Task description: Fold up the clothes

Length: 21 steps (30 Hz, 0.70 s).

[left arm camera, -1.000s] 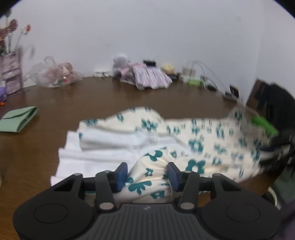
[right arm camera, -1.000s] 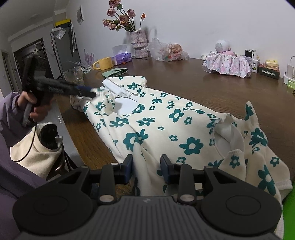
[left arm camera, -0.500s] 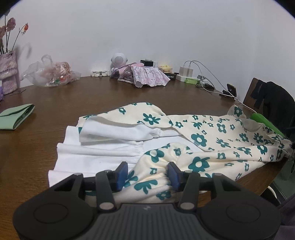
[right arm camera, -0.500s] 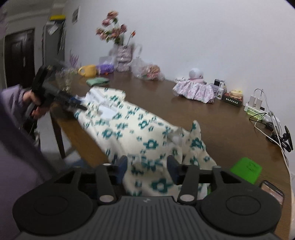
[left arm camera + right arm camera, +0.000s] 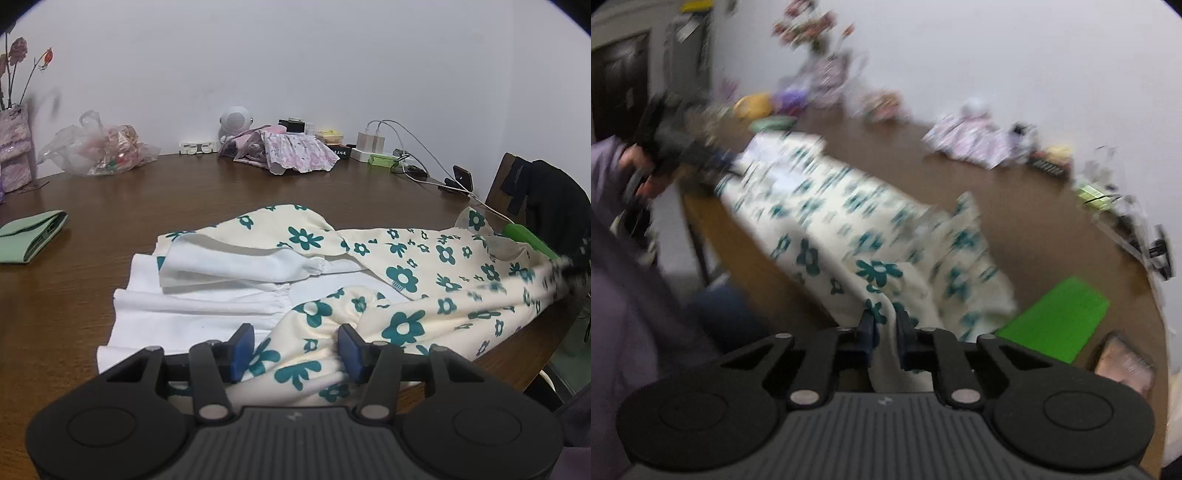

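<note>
A cream garment with teal flowers (image 5: 406, 258) lies across the brown table (image 5: 110, 206), its white inner side (image 5: 203, 310) showing at the left. My left gripper (image 5: 295, 349) holds a thick bunch of the flowered cloth between its blue pads, and its jaws are easing open slightly. In the blurred right wrist view my right gripper (image 5: 885, 326) is closing, its pads pinching a narrow fold of the garment (image 5: 849, 221) at the table's near edge. Far across that view a hand keeps the left gripper (image 5: 683, 151) on the other end.
A green pouch (image 5: 33, 236), a plastic bag (image 5: 99, 151), a pink patterned cloth (image 5: 291, 151), chargers with cables (image 5: 373, 142) and a vase (image 5: 14, 147) line the table's far side. A bright green flat thing (image 5: 1056, 317) lies beside the garment. A chair with dark clothing (image 5: 554, 206) stands right.
My right gripper opened wide, then closed onto a fold of the garment's edge as it moved along the table. The cloth's right end now stretches toward it. The left gripper stayed put.
</note>
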Each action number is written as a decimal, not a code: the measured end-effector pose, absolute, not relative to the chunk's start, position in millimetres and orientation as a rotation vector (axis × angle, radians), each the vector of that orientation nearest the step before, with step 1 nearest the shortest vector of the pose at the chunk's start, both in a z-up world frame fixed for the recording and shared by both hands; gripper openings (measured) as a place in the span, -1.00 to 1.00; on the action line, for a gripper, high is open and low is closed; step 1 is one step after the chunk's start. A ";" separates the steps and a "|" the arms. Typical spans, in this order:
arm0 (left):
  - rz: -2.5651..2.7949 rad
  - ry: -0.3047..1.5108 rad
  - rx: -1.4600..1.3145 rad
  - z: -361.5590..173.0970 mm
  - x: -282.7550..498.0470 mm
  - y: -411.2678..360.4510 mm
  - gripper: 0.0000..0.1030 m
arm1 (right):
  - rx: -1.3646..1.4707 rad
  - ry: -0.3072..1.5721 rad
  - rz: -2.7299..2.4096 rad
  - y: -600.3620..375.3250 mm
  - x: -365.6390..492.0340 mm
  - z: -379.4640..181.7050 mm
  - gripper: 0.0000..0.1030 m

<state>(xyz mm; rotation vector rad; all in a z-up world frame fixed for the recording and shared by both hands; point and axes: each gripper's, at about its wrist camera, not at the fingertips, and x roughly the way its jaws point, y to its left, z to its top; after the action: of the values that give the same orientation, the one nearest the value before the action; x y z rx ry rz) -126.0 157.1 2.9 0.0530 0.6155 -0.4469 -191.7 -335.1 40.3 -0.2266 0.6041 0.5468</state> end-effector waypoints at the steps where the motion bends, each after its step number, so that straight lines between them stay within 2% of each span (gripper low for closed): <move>1: -0.447 0.615 0.055 2.9 -125.8 157.3 -0.02 | -0.193 0.595 0.526 -337.5 -185.9 44.6 -0.78; 5: -0.448 0.614 0.060 2.8 -125.8 158.5 -0.01 | -0.162 0.658 0.335 -317.6 -154.9 37.1 -0.74; 7: -0.447 0.613 0.057 2.7 -126.6 159.4 -0.01 | -0.153 0.663 0.225 -304.7 -144.9 28.2 -0.60; 9: -0.446 0.611 0.055 2.6 -127.3 160.2 -0.01 | -0.218 0.624 0.126 -294.7 -141.2 21.5 -0.23; 10: -0.446 0.610 0.055 2.6 -127.9 160.6 -0.01 | -0.248 0.607 0.086 -291.7 -140.0 19.8 -0.19; 12: -0.445 0.608 0.053 2.6 -129.0 161.5 -0.01 | -0.225 0.608 0.049 -297.3 -134.8 20.5 -0.21; 14: -0.438 0.604 0.050 2.4 -130.1 161.8 -0.01 | -0.198 0.602 -0.014 -305.0 -130.2 22.7 -0.36; 16: -0.432 0.603 0.044 2.4 -130.9 161.8 -0.01 | -0.205 0.566 -0.100 -311.4 -131.9 28.3 -0.59; 18: -0.426 0.604 0.048 2.9 -131.0 159.5 -0.01 | -0.180 0.513 -0.128 -314.9 -138.5 37.8 -0.67; 21: -0.418 0.606 0.056 3.5 -131.1 156.0 0.01 | -0.093 0.460 0.105 -299.5 -154.7 51.7 -0.69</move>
<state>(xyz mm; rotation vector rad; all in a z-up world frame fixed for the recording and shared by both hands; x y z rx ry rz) -131.1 156.0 3.5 0.0560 0.6063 -0.4184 -154.7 -299.5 51.7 -0.0929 0.4595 0.1051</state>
